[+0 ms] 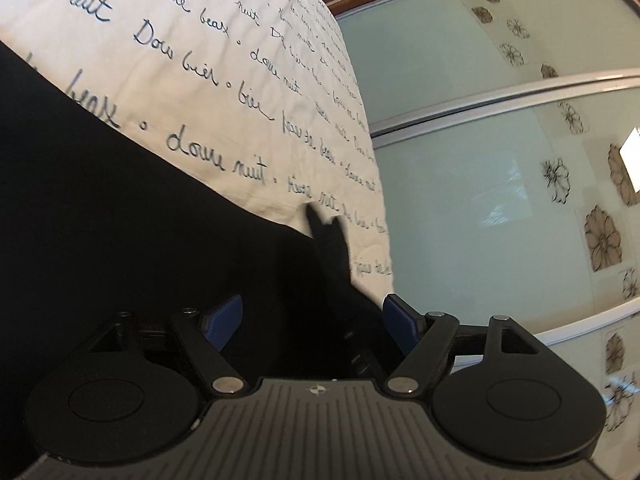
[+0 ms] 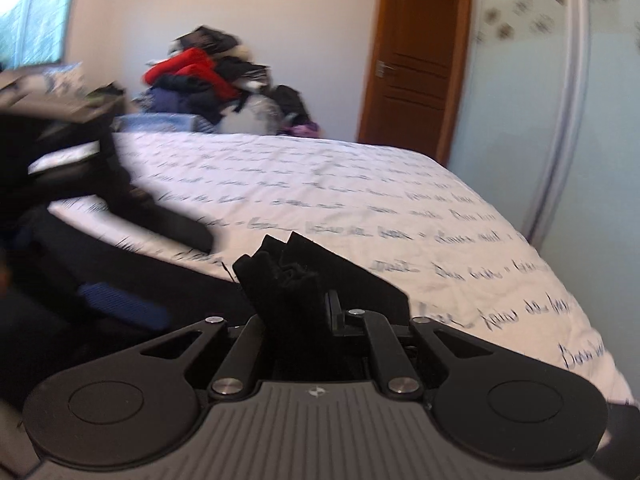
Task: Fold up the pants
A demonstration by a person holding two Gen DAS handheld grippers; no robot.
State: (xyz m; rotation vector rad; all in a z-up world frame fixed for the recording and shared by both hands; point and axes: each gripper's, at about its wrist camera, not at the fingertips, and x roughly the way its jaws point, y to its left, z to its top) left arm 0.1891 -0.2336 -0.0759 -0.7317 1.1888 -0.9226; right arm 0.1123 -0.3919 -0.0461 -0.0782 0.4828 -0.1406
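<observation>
Here the bed (image 2: 360, 208), under a script-printed cover, carries the black pants (image 1: 120, 208) along its near edge, clothes pile (image 2: 208, 80) behind. The right gripper (image 2: 296, 300) pinches a bunched fold; the left gripper (image 1: 312, 320) stands spread, dark cloth between its pads, contact unclear.
</observation>
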